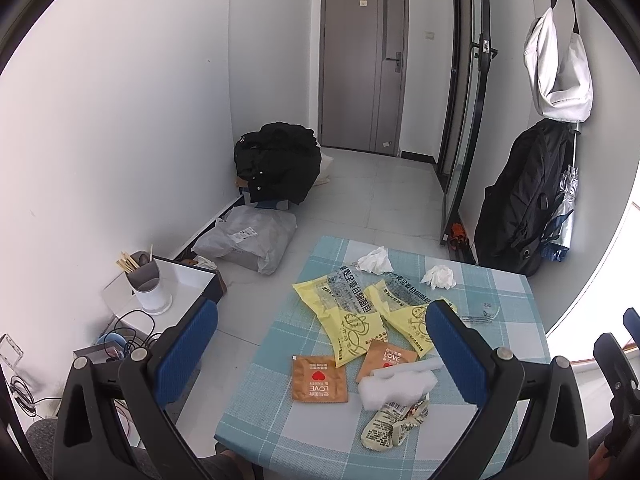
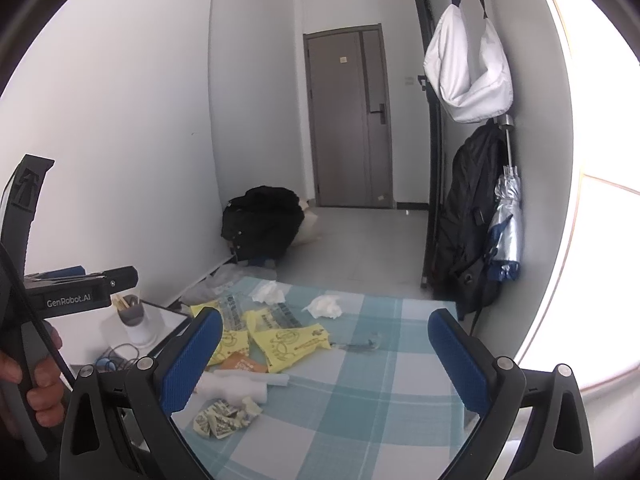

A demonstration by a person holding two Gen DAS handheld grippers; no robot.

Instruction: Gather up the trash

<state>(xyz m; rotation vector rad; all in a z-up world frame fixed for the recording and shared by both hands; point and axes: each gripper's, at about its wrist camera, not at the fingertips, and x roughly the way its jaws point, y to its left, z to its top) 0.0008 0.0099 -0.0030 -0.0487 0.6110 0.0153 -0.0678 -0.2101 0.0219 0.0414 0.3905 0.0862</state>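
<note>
- The worktop (image 1: 516, 344), under a blue-and-white check cloth, carries all the trash. Nothing looks gathered yet, and I see no bin or bag to receive it, so I judge the collecting is not yet begun.
- Two yellow bread bags (image 1: 352, 316) lie flat and overlapping near the middle of the cloth. They are the biggest pieces, limp and likely to slide if pinched by one corner.
- A white foam piece (image 1: 394, 386) sits at about 5 o'clock from the bags, partly over a crumpled printed wrapper (image 1: 394, 426) at the near edge.
- Two orange sachets (image 1: 319, 380) lie flat at 6 o'clock from the bags, one tucked under a bag's corner; being flat, they would be hard to nip off the cloth.
- Two tissue wads (image 1: 375, 260) sit at the far edge, around 12 and 1 o'clock, apart from each other. Their bulk should make them easy to grab.
- A clear plastic scrap (image 1: 480, 314) rests at 3 o'clock from the bags, hard to make out.
- The left claw (image 1: 320, 344) hovers above the near left of the cloth, spread wide and empty, framing the sachets and bags as if lining up a first pick.
- The right claw (image 2: 326, 360) is also wide and empty, held over the bare right half; a hand (image 2: 38, 384) grips the left tool's handle at its 9 o'clock.
</note>
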